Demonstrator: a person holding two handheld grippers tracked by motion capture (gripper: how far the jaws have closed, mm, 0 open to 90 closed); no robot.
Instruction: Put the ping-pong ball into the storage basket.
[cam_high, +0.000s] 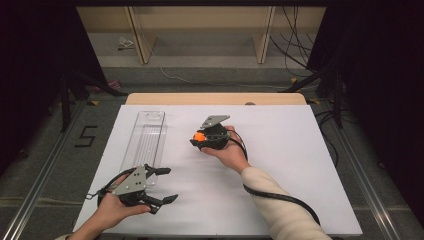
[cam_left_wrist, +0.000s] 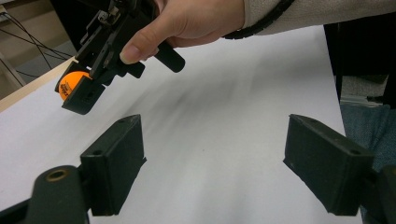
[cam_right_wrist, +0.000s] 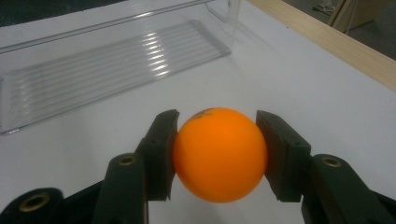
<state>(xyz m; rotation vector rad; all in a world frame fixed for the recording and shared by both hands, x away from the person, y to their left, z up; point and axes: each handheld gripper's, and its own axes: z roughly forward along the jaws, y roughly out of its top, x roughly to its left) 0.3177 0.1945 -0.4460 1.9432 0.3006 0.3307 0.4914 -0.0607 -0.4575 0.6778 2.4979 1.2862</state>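
Orange ball (cam_right_wrist: 219, 154) clamped between the two black jaws of the right gripper (cam_right_wrist: 219, 156), one pad pressed to each side, held above the white table (cam_right_wrist: 327, 93) and not touching it. Seen from the high view at the middle of the table, ball (cam_high: 199, 136) poking out at the left end of that gripper (cam_high: 201, 137), right hand (cam_high: 230, 150) wrapped round the body, pale sleeve (cam_high: 280, 205) running back toward the near right edge, black cable (cam_high: 272, 195) looping along it. Dark print on top of the ball, too small to read.

Clear plastic tray (cam_high: 145, 140) lying lengthwise on the left half of the table (cam_high: 280, 125), ribbed floor, nothing inside. From the right gripper view, tray (cam_right_wrist: 107, 65) beyond the ball and to its left, apart from it.

Left gripper (cam_high: 165, 185) at the near left, just beside the near end of the tray, jaws spread wide with nothing between them, held by the left hand (cam_high: 112, 210). From the left gripper view, both pads well apart over bare white surface, with the other gripper (cam_left_wrist: 77, 93) and its ball (cam_left_wrist: 72, 84) farther off at upper left.

Wooden strip (cam_high: 215, 98) along the far edge of the table; cables (cam_high: 295, 45) on the floor beyond.
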